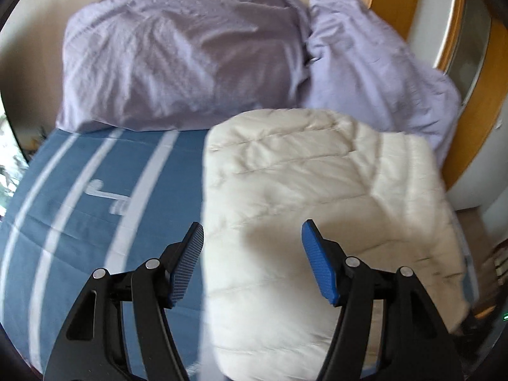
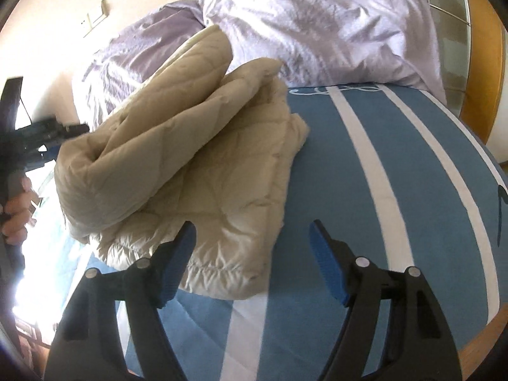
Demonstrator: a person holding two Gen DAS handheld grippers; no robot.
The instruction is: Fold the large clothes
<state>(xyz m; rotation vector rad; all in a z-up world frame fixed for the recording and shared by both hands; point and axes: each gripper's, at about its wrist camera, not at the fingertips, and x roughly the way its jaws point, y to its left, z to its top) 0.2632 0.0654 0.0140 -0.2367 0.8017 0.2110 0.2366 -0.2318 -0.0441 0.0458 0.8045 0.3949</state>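
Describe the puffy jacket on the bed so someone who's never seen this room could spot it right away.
Start at the bed with the blue sheet crossed by white stripes. At its head lie two lilac pillows; just in front of them sits the folded cream jacket. It is the only quilted, puffy, slightly shiny thing there, stitched into padded panels, unlike the smooth pillowcases and the flat sheet.

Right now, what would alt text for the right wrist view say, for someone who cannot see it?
A folded cream quilted jacket lies on a blue bedsheet with white stripes, lilac pillows behind it. The right tongs stand open and empty in the foreground, just above the jacket's near edge. At the left edge a hand holds the other tongs.
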